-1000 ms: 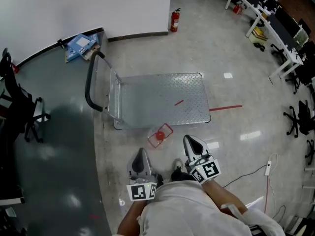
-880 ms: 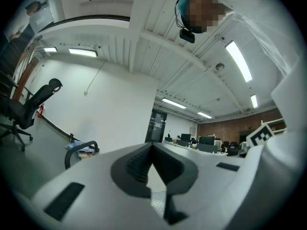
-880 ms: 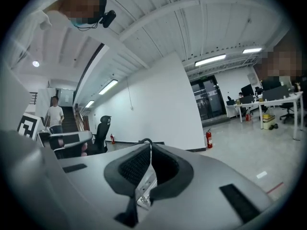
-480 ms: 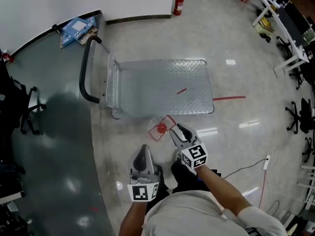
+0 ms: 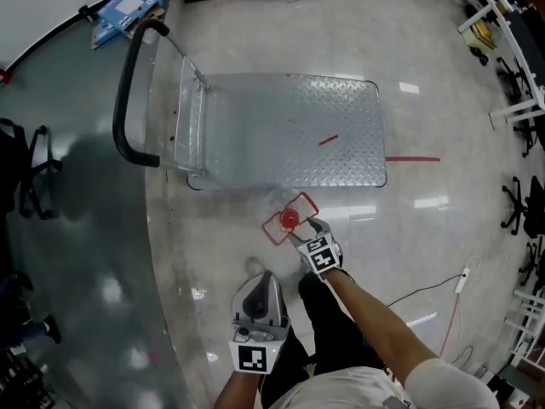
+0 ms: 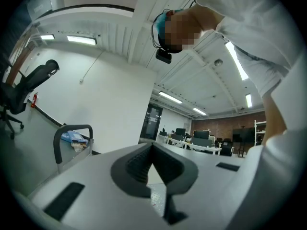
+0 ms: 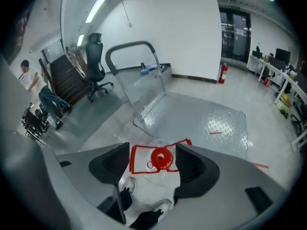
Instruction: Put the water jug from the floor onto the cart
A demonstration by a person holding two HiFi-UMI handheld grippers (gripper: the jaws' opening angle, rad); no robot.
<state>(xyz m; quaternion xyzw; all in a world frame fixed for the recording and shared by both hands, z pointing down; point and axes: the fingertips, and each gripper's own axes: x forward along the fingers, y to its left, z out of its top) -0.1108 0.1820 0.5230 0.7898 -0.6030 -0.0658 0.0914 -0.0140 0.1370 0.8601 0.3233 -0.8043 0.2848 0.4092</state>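
A clear water jug with a red cap and a red square handle stands on the floor just in front of the cart, a silver flat platform with a black push handle at its left end. My right gripper points steeply down right over the jug. Its jaws are opening, and in the right gripper view the red cap shows between them with neither pad pressing on it. My left gripper hangs nearer the person, level, with its jaws together and nothing in them.
A blue box lies by the wall behind the cart handle. Office chairs stand at the left, desks at the right. Red tape and a cable lie on the floor. The person's shoes are below the jug.
My right gripper has dropped from beside the body to the jug, tipped downward and opened its jaws. The left gripper has sunk a little. The head camera has come closer to the cart.
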